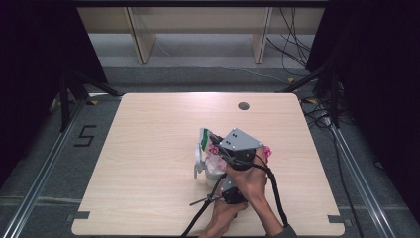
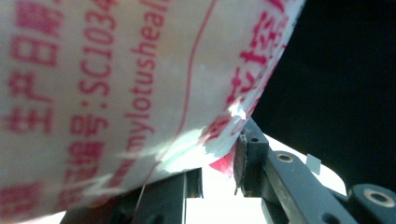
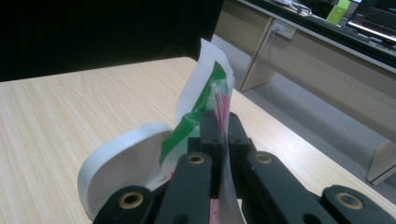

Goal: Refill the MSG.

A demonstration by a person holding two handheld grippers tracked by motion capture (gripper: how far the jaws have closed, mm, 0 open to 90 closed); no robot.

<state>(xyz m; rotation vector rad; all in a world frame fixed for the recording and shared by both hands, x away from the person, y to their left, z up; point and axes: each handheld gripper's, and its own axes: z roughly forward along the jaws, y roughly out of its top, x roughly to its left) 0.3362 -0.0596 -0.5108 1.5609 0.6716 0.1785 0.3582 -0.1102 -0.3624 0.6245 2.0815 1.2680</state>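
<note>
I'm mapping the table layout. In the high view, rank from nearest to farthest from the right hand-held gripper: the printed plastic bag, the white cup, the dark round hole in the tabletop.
1. Printed plastic bag: pinched in the right hand-held gripper.
2. White cup: just left of the gripper, beside the bag.
3. Dark round hole: far side of the table.

Both forearms enter from the table's near edge, hands close together right of centre. The right hand [image 1: 251,179] grips the right gripper [image 1: 236,148], its grey three-cornered plate tilted upward and its black jaws pressed tight together, fingers [image 3: 236,135] nipping a thin film. The left hand [image 1: 224,214] sits lower and nearer the edge, holding the left gripper [image 1: 224,191] beneath the right wrist, its jaws part-closed, a cable trailing back from each gripper
</note>
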